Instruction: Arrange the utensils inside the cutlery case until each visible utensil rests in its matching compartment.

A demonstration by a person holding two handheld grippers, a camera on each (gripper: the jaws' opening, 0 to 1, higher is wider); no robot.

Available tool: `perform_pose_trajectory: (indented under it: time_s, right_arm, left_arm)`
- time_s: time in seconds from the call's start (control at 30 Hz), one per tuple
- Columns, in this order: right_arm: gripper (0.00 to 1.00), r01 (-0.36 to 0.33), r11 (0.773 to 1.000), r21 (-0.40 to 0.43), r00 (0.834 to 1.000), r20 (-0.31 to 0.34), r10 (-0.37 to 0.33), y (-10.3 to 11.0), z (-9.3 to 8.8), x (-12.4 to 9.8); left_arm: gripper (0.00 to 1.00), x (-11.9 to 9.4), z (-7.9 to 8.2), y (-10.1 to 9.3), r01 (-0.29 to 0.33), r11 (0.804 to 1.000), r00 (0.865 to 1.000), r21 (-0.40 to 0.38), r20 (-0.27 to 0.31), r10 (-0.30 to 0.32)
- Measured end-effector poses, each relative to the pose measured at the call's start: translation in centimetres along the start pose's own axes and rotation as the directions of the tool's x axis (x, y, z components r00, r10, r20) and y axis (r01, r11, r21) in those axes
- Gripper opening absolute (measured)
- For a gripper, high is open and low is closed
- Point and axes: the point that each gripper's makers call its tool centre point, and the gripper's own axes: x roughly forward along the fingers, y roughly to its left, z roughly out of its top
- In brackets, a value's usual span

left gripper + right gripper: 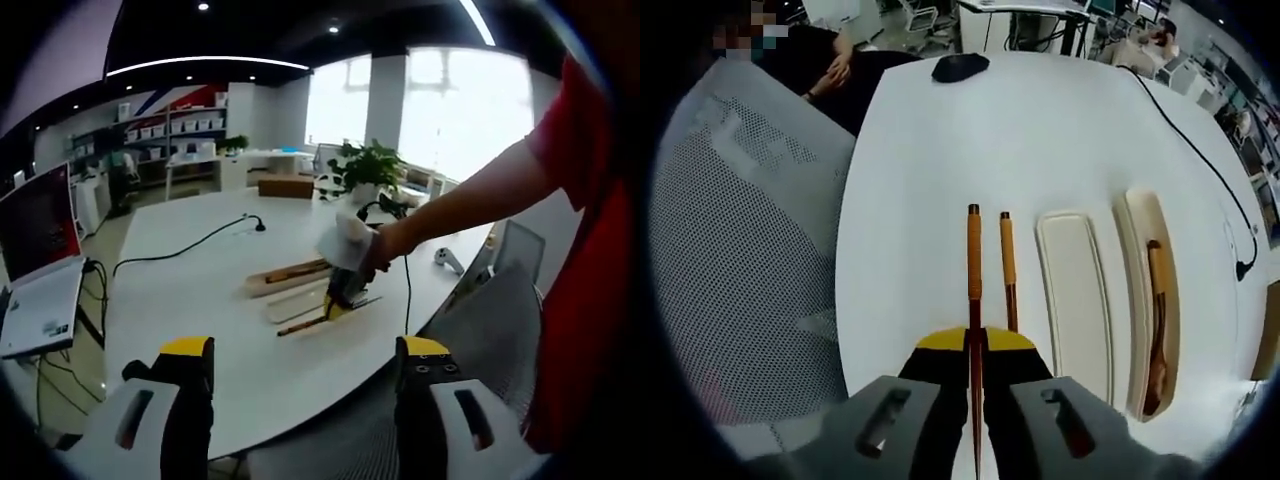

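Right gripper (975, 345) clamped on one chopstick (974, 270); its mate (1008, 265) lies just beside on the table (940, 150). Case (1150, 290) holds a spoon (1158, 320); lid (1075, 290) between. Left gripper (300, 365) wide, empty. Risk: the thin stick pivots or slips if grip loosens.

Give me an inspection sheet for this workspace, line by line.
Surface: white table, mostly bare.
Job's things: open case holding a wooden spoon; flat lid beside it; one chopstick lying on the table; a second chopstick clamped in the right gripper.
Clutter: dark mouse-like object at the far edge; cardboard box.
Grippers: right gripper shut on the chopstick; left gripper open, holding nothing, back from the table.
Cables: black cable running across the table.
Surroundings: mesh chair, laptop, potted plant, shelves, bright windows.
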Motion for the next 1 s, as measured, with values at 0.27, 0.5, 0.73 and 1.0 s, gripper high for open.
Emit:
perform_pose_trajectory:
  time_s: [0.27,0.5,0.73,1.0]
  right_arm:
    - [0.00,0.010,1.000,-0.005,1.000,0.010,-0.010,-0.4,0.3,-0.4]
    - [0.00,0.015,1.000,-0.001,1.000,0.014,-0.015,-0.7,0.3,-0.6]
    - [0.00,0.018,1.000,-0.008,1.000,0.016,-0.017,-1.3,0.3,-0.8]
    - [0.00,0.063,0.998,0.018,0.996,0.057,-0.064,-4.7,1.6,-3.3]
  left_arm:
    - [0.75,0.0,-0.2,-0.1,0.000,1.000,1.000,0.000,-0.006,0.000]
    - [0.75,0.2,-0.4,0.2,-0.001,1.000,1.000,0.000,-0.009,0.001]
    - [0.74,0.4,-0.5,0.2,0.003,1.000,1.000,0.001,-0.015,-0.003]
    - [0.74,0.5,-0.3,0.5,0.000,1.000,1.000,0.003,-0.015,0.000]
